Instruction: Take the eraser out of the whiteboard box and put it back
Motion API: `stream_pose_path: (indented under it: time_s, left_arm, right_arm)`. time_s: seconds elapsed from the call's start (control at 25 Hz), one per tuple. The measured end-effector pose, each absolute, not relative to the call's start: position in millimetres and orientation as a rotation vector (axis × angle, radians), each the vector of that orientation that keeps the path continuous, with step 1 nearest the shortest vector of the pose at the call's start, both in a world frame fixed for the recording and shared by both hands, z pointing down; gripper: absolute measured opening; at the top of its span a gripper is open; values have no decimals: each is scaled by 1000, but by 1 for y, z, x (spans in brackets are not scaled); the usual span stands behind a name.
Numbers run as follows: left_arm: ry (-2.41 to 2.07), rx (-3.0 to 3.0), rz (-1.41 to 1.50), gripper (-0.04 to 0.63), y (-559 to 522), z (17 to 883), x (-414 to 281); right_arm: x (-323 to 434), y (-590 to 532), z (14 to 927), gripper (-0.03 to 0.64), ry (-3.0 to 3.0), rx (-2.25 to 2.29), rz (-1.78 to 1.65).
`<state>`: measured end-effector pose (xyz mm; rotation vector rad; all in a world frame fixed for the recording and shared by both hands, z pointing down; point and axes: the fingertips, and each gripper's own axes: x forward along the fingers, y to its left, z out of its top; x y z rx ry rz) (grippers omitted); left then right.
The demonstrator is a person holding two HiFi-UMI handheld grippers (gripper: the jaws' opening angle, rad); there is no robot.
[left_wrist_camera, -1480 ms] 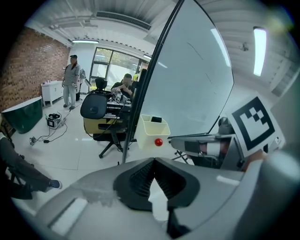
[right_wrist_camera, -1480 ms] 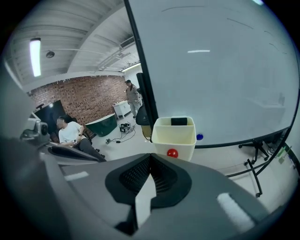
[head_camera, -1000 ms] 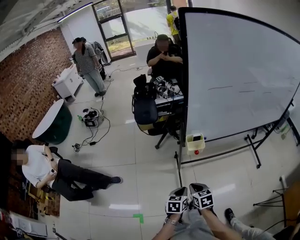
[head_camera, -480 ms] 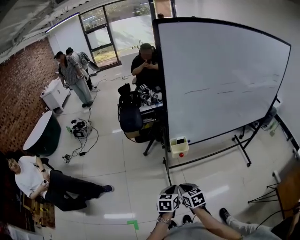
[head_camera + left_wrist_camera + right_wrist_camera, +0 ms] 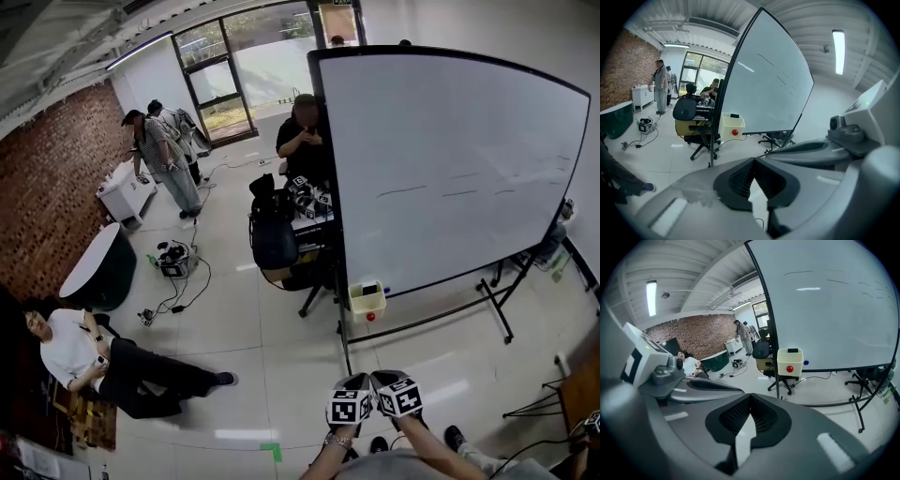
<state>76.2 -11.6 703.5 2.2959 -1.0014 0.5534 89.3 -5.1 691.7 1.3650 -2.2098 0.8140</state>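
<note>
A dark block, likely the eraser (image 5: 792,350), sits in the top of the whiteboard box (image 5: 796,362); only its upper edge shows, too small to be sure. Well short of the box, the left hand-held gripper (image 5: 750,165) and right hand-held gripper (image 5: 750,401) both have their jaws closed on nothing. That fits an eraser waiting to be lifted or one already returned, so no next move is settled. The box's inside is hidden.
</note>
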Motion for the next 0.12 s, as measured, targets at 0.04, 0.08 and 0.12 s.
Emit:
stream_pose_path:
  time_s: [0.04,0.08,0.12]
  left_arm:
    - [-993,2299,554,3,-11,704,82]
    - [-984,2303,558,3,-11,705,89]
    - [-974,2307,563,3,-10,706,95]
  right_arm:
    - [95,-5,691,5,-2207,1375,815]
    - [101,-4,690,4,-2202,1387,818]
    - [108,-3,690,5,-2197,1399,820]
